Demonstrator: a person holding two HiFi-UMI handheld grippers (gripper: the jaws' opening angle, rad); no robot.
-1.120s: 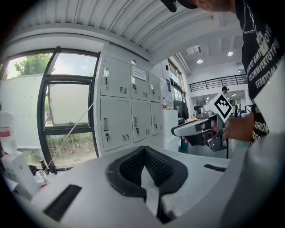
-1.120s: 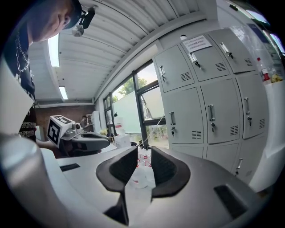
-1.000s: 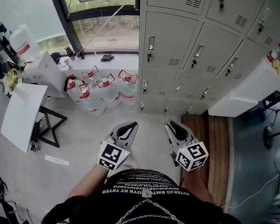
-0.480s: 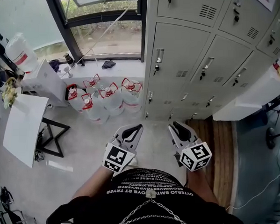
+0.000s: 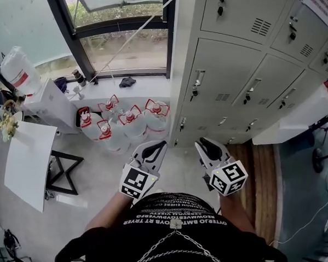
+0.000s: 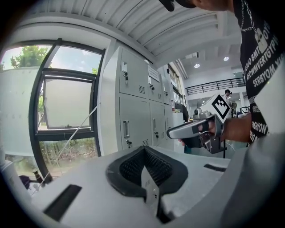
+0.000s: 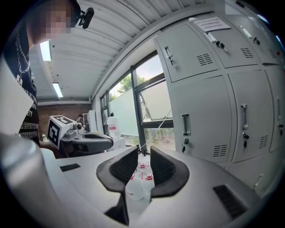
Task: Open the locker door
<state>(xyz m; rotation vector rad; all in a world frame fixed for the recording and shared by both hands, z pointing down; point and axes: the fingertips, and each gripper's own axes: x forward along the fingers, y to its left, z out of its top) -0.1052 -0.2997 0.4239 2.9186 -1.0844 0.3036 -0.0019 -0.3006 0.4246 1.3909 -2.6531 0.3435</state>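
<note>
A bank of grey metal lockers (image 5: 250,61) fills the upper right of the head view, and every door I can see is closed. The nearest door carries a vertical handle (image 5: 198,79) with a key lock under it; this handle (image 7: 186,124) also shows in the right gripper view. My left gripper (image 5: 158,145) is held low in front of the person's body with its pads (image 6: 133,167) meeting, shut on nothing. My right gripper (image 5: 203,142) is beside it, pointing toward the lockers. Its jaws (image 7: 143,153) stand a little apart with nothing between them. Both are well short of the doors.
Several clear water jugs with red caps (image 5: 129,117) stand on the floor left of the lockers, under a window (image 5: 124,43). A white board (image 5: 28,156) and a black stand (image 5: 63,172) are at the left. A wooden floor strip (image 5: 257,176) and a white counter (image 5: 304,116) lie to the right.
The lockers have grown larger and shifted right in the head view as the person has come closer. Both grippers have edged forward, with their jaws as before.
</note>
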